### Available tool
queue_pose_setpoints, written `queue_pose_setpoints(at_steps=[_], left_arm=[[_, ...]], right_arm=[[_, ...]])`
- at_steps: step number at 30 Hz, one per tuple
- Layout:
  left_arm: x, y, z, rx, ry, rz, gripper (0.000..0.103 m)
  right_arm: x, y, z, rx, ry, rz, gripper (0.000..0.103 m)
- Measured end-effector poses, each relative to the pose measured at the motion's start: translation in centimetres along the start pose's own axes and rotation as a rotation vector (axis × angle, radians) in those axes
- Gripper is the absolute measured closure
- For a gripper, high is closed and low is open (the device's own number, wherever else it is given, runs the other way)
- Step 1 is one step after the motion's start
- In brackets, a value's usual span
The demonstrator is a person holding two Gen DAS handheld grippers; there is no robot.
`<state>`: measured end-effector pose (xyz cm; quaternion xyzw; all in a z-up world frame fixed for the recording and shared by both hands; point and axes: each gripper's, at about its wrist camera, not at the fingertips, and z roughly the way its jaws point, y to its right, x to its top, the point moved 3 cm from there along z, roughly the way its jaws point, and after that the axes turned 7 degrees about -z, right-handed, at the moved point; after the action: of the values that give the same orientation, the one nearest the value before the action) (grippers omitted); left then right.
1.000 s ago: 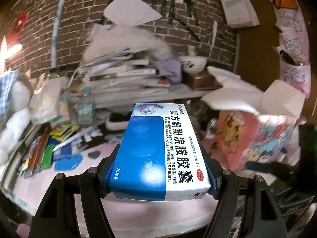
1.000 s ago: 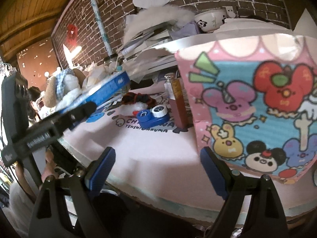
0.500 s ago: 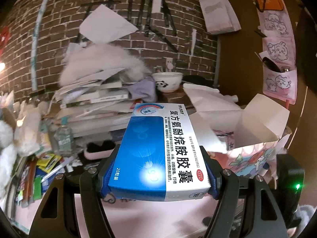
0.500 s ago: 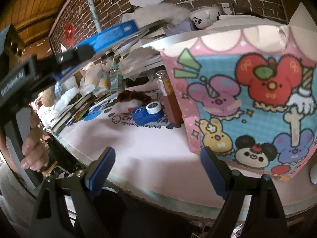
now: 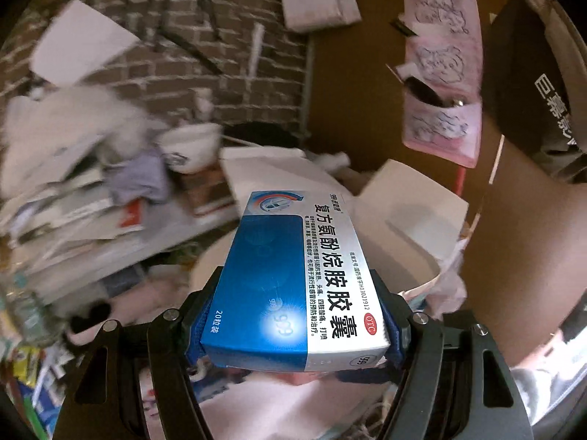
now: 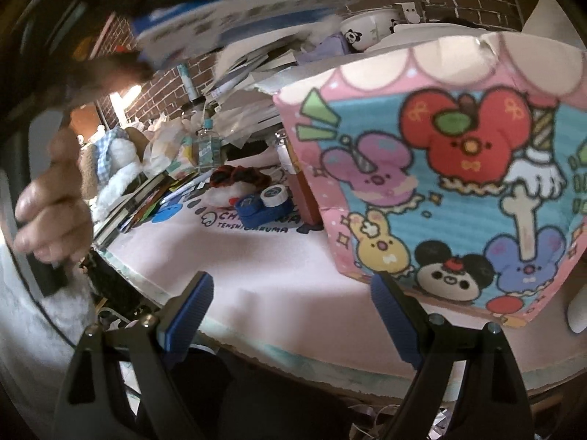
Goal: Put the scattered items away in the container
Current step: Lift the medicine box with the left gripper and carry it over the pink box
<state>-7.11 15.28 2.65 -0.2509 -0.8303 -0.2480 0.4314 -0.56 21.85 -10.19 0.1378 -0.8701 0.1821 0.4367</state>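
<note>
Blue-and-white medicine box (image 5: 297,289) clamped flat between the left gripper (image 5: 293,315) pads, held in the air above the cartoon-printed container (image 6: 451,183) — right gripper (image 6: 290,315) jaws wide, nothing between, near the pink table mat (image 6: 264,267) front edge.

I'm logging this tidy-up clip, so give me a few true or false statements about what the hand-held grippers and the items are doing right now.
1. The left hand-held gripper is shut on the blue and white medicine box. True.
2. The right hand-held gripper holds the blue contact lens case. False: its jaws stand open and empty, and the case lies on the pink mat.
3. The cartoon-print box stands on the pink mat. True.
4. The panda bowl sits inside the cartoon-print box. False: it sits behind it, on the cluttered shelf.
</note>
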Motion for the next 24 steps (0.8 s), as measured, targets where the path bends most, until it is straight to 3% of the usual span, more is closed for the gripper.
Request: queue_pose_setpoints(at_steps=[11, 18, 24], left_arm=[[1.3, 2.9, 5.3, 0.008, -0.153, 0.064, 0.034], [0.9, 4.4, 7.7, -0.030, -0.236, 0.076, 0.034], [0.9, 5.2, 9.4, -0.027, -0.265, 0.080, 0.034]], right_arm=[[-0.2, -0.1, 0.1, 0.007, -0.010, 0.001, 0.017], [-0.2, -0.1, 0.2, 0.009, -0.015, 0.003, 0.017], [-0.2, -0.1, 0.2, 0.009, -0.017, 0.004, 0.016]])
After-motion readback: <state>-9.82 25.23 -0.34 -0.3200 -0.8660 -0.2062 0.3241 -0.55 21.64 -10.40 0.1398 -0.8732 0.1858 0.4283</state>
